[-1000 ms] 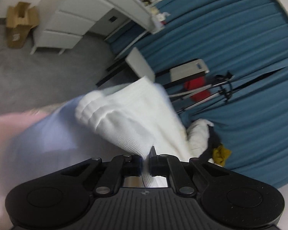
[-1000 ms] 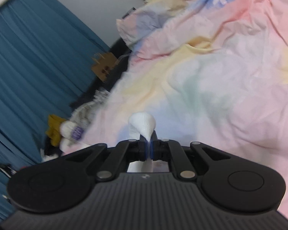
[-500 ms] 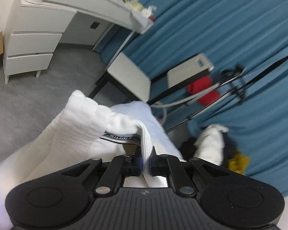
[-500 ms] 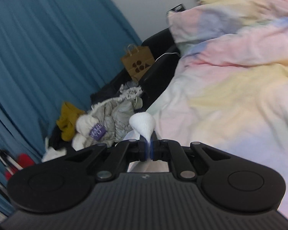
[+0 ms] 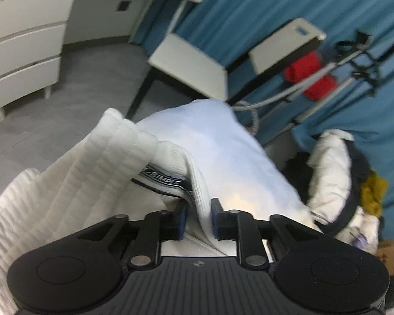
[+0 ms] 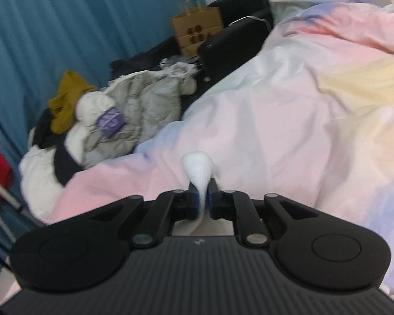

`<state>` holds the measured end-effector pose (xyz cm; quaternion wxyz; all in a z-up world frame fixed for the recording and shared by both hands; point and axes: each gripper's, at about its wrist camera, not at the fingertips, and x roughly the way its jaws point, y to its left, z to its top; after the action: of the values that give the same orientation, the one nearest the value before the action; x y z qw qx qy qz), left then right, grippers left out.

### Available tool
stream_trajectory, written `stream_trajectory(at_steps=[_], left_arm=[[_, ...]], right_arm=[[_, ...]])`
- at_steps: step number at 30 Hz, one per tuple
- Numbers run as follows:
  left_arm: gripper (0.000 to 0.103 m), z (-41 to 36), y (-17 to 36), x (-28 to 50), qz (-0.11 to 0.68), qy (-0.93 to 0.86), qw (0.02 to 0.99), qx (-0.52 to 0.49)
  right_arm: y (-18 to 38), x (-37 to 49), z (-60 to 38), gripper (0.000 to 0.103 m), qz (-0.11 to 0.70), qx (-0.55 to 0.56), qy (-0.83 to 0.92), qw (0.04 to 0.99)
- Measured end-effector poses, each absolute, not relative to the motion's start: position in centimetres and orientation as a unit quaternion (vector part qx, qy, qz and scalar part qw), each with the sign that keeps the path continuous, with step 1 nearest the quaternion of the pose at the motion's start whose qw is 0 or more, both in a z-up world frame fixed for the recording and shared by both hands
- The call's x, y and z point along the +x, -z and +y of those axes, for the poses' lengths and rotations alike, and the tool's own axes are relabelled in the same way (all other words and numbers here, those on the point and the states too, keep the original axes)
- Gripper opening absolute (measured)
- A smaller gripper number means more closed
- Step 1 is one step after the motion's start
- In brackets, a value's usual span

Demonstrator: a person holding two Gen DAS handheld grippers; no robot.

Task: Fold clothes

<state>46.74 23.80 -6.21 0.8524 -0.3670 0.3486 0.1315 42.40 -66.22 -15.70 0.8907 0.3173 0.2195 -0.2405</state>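
A white ribbed garment [image 5: 73, 173] with a "SIMPLE" neck label [image 5: 165, 181] hangs in front of the left wrist camera. A thick fold of its collar runs between the pads of my left gripper [image 5: 198, 216]. The jaws stand slightly apart around that fold, and the cloth fills the gap. In the right wrist view, my right gripper [image 6: 202, 204] is shut on a small white bunch of the same garment [image 6: 197, 165], which pokes up above the fingertips. The stretch of garment between the two grippers is hidden.
A pastel duvet [image 6: 302, 105] covers the bed under the right gripper. A pile of clothes [image 6: 113, 120] and a paper bag [image 6: 197, 31] lie beside it by the blue curtain [image 6: 65, 26]. White drawers [image 5: 23, 60], a chair [image 5: 191, 63] and grey floor [image 5: 65, 99] are beyond the left gripper.
The left gripper's jaws now stand wider around a thicker collar fold, and its view has tilted down toward the chair. The right view has swung back toward the bed, still gripping the cloth.
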Motion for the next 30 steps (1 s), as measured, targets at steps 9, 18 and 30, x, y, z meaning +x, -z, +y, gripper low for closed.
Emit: stream_trajectory(at_steps=[9,18,30], left_arm=[[0.062,22.7,2.7,30.5,0.265,-0.038,0.885,-0.381],[0.080,21.5,7.8,18.2,0.277,-0.023,0.807,-0.521],[0.076,22.8,14.6,22.0,0.256,-0.029,0.767,-0.588]], right_arm=[[14.0,30.5,-65.9,0.064,0.142,0.420,0.187,0.877],[18.2,21.1,-63.8,0.076,0.171,0.562,0.151,0.795],[23.6,24.7,-63.8,0.078,0.164,0.603,0.083,0.776]])
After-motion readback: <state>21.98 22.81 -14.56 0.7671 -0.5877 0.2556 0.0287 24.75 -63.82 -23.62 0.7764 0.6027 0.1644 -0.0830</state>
